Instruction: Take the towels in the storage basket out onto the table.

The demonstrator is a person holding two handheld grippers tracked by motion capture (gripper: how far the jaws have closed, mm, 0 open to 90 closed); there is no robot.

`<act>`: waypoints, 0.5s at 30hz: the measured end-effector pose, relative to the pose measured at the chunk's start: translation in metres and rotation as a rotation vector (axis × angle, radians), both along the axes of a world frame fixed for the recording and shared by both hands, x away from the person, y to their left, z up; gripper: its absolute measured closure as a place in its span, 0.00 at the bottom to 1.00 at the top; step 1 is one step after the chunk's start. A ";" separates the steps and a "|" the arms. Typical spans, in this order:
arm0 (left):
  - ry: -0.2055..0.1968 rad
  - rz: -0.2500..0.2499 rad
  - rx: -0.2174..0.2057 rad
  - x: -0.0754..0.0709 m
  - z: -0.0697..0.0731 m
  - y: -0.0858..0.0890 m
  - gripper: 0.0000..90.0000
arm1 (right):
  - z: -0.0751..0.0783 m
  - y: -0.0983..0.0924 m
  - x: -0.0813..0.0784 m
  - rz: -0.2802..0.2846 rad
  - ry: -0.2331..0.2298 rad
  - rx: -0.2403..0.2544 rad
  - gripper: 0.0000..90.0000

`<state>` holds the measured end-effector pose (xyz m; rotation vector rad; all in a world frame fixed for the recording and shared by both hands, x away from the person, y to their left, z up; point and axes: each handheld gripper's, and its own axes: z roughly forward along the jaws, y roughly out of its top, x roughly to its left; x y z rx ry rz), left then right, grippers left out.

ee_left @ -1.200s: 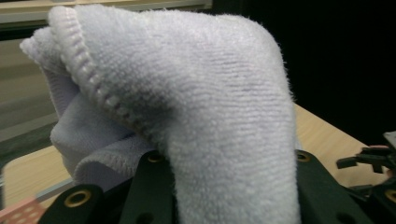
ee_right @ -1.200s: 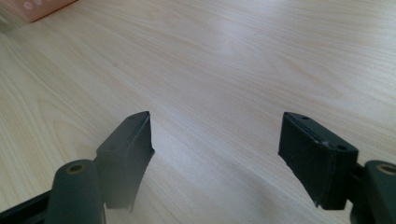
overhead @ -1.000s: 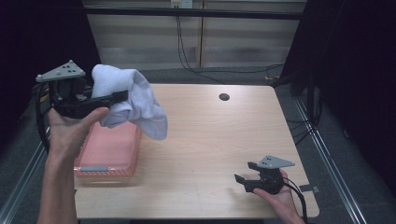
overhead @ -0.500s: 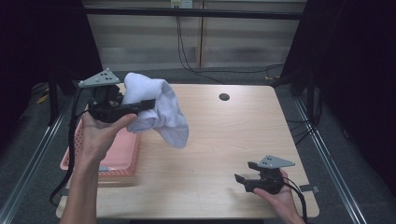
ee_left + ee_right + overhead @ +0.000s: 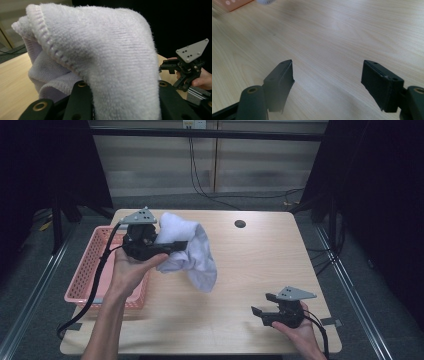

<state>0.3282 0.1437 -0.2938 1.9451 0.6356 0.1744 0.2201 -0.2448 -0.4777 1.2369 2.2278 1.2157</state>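
A white towel (image 5: 192, 251), faintly lilac in its shaded folds, is seen with a ribbed, stitched hem. The basket (image 5: 85, 279) is coloured salmon pink with a perforated wall. The table (image 5: 260, 265) is patterned in pale wood grain, marked by one dark round spot (image 5: 240, 224), possibly a hole. Both claws are black, topped by grey plates.

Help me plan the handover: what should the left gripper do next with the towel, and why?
Probably lower it onto the bare table: the left gripper clamps the white towel in the air, past the pink basket, and the right gripper waits open.
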 end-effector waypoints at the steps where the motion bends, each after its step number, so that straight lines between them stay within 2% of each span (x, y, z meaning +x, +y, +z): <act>1: 0.008 -0.011 -0.010 0.000 -0.004 -0.002 0.73 | 0.000 0.000 0.000 0.000 -0.001 -0.001 0.28; 8: 0.033 -0.065 -0.010 0.003 -0.032 -0.015 0.72 | 0.000 0.000 0.001 -0.003 0.001 0.004 0.28; 15: 0.058 -0.087 -0.007 -0.001 -0.058 -0.032 0.70 | 0.001 -0.001 0.001 -0.001 -0.007 0.007 0.28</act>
